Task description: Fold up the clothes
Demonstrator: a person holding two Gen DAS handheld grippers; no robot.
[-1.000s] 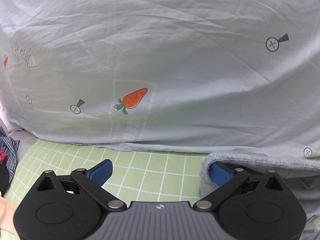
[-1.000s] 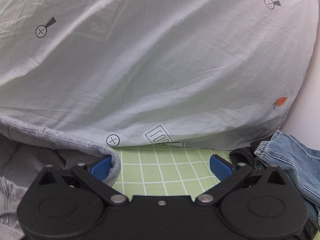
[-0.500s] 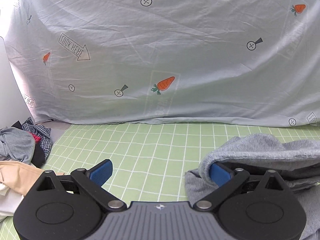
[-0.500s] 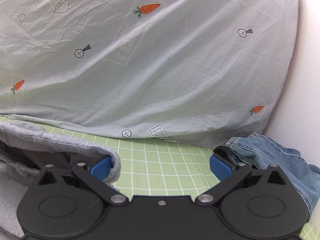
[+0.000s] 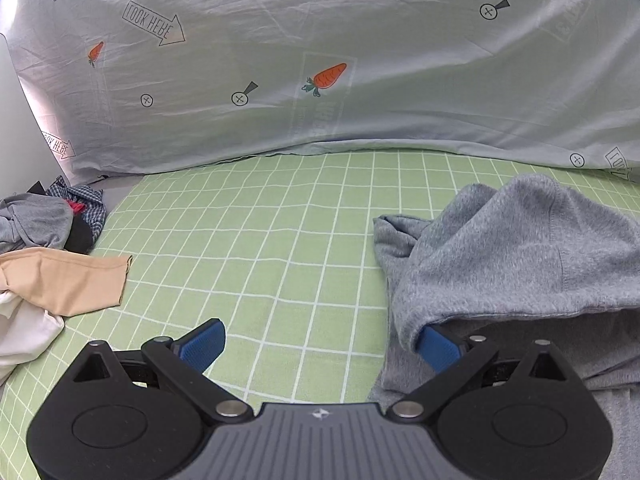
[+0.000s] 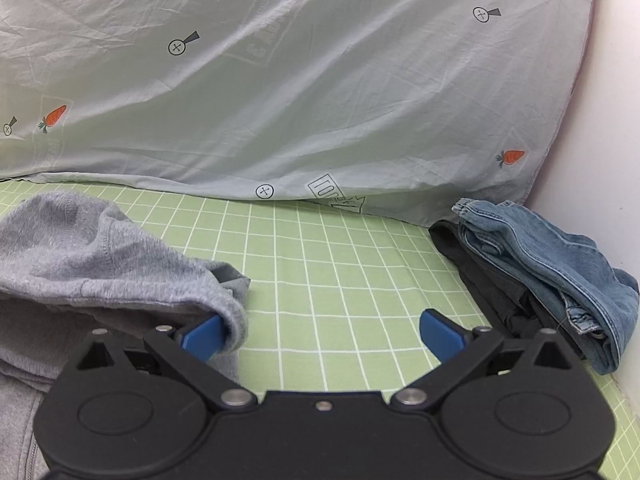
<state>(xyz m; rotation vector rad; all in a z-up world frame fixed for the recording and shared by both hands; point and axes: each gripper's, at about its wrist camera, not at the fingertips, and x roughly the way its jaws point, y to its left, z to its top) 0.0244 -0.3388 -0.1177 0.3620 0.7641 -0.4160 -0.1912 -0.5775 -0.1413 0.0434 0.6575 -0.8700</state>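
Both grippers, left (image 5: 318, 346) and right (image 6: 322, 332), spread wide, gripping nothing; grey hoodie (image 5: 516, 256) drapes one finger of each. Jeans (image 6: 548, 264) right, clothes pile (image 5: 44, 248) left, sheet (image 5: 320, 60) behind.

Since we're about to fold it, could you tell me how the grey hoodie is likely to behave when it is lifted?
The grey hoodie is probably floppy: it drapes in soft folds over one blue finger of each open gripper, left and right. Its thick fleece suggests some weight, so it may sag. The fuzzy knit on the green sheet likely won't slip much.
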